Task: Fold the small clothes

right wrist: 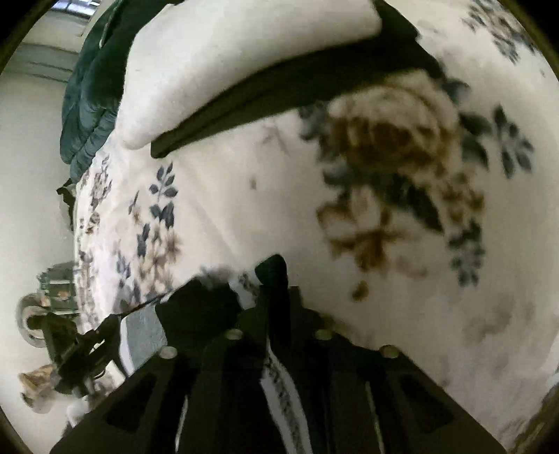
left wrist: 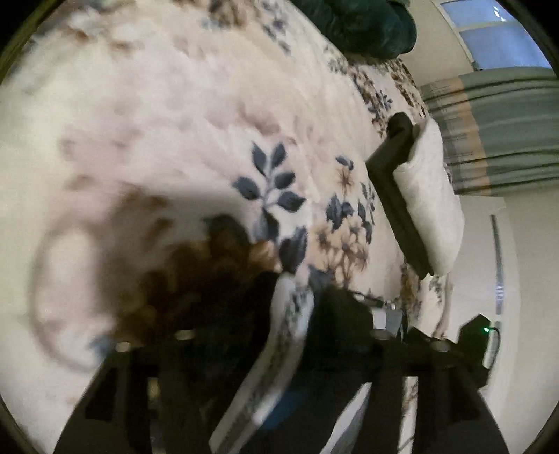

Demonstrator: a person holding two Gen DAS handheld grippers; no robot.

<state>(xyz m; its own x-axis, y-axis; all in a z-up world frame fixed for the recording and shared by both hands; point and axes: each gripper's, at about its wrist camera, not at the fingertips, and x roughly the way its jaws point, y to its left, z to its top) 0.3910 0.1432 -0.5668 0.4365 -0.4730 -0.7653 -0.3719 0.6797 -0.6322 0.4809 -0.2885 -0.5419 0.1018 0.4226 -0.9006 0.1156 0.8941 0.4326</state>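
Note:
A folded black-and-white garment (left wrist: 415, 195) lies on the floral blanket (left wrist: 174, 122) at the right in the left wrist view. In the right wrist view the garment (right wrist: 244, 66) lies at the top, its black layer under the white one. My left gripper (left wrist: 297, 290) stands over the blanket with a narrow strip of blanket showing between its dark fingers. My right gripper (right wrist: 251, 279) is low over the blanket (right wrist: 244, 195), fingers close together with a thin strip showing between them. Both views are blurred, so whether either holds cloth is unclear.
A dark green quilted bundle (right wrist: 91, 94) lies at the blanket's far edge, also in the left wrist view (left wrist: 363, 24). Striped curtains (left wrist: 496, 132) and a window (left wrist: 489, 35) are beyond the bed. The other gripper's body (right wrist: 70, 356) shows at lower left.

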